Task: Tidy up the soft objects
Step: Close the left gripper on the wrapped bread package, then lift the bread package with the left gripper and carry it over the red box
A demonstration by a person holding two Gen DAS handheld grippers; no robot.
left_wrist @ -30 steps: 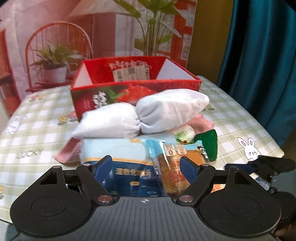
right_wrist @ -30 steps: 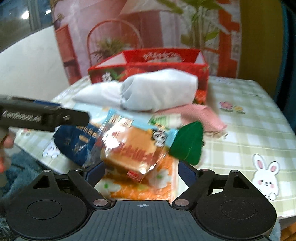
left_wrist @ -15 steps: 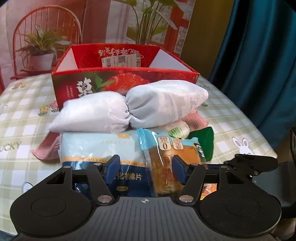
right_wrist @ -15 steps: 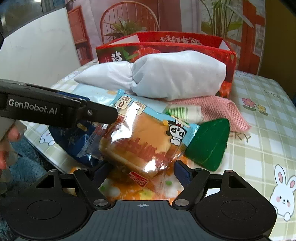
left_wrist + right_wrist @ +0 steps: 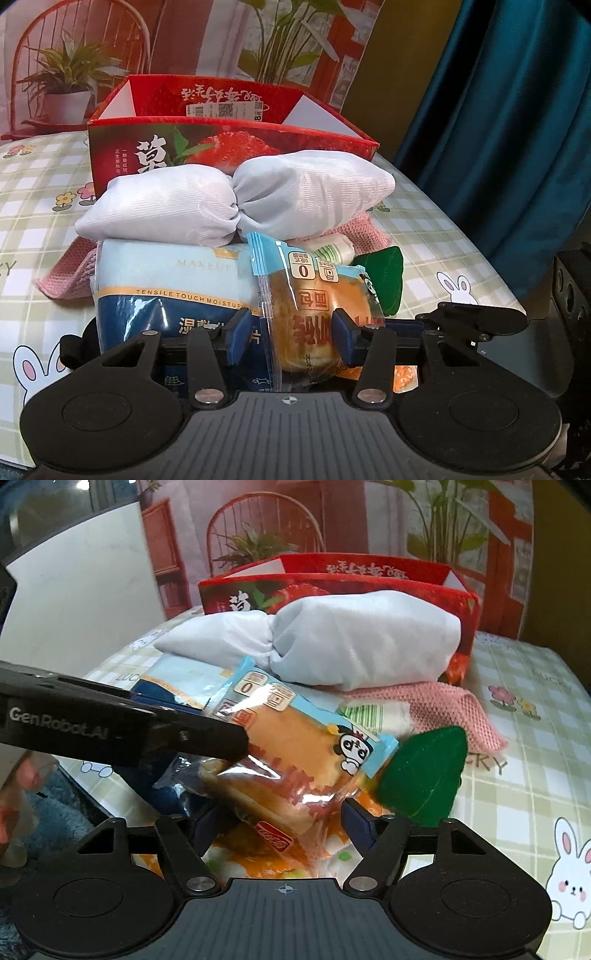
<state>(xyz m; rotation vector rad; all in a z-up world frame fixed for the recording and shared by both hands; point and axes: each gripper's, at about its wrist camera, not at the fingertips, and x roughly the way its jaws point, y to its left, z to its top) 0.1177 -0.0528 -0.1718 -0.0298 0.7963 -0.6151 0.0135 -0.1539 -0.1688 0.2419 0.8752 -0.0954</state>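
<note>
A pile of soft goods lies at the table's near edge: a wrapped bread bun (image 5: 317, 317) (image 5: 295, 760), a blue pack of cotton pads (image 5: 166, 295), a white pillow-like bundle (image 5: 236, 199) (image 5: 332, 642), a pink knitted cloth (image 5: 436, 709) and a green felt leaf (image 5: 424, 775). My left gripper (image 5: 290, 336) is closed on the near end of the bun. My right gripper (image 5: 284, 823) is open, its fingers either side of the bun's lower end and an orange floral packet (image 5: 258, 864) beneath.
An open red strawberry box (image 5: 229, 147) (image 5: 332, 587) stands behind the pile. The checked tablecloth (image 5: 443, 240) extends right, with a teal curtain (image 5: 517, 110) beyond. A hand (image 5: 22, 794) shows at the left edge of the right wrist view.
My left gripper moved forward and its fingers narrowed onto the bun. My right gripper came closer and lower, with its fingers now around the bun's bottom end.
</note>
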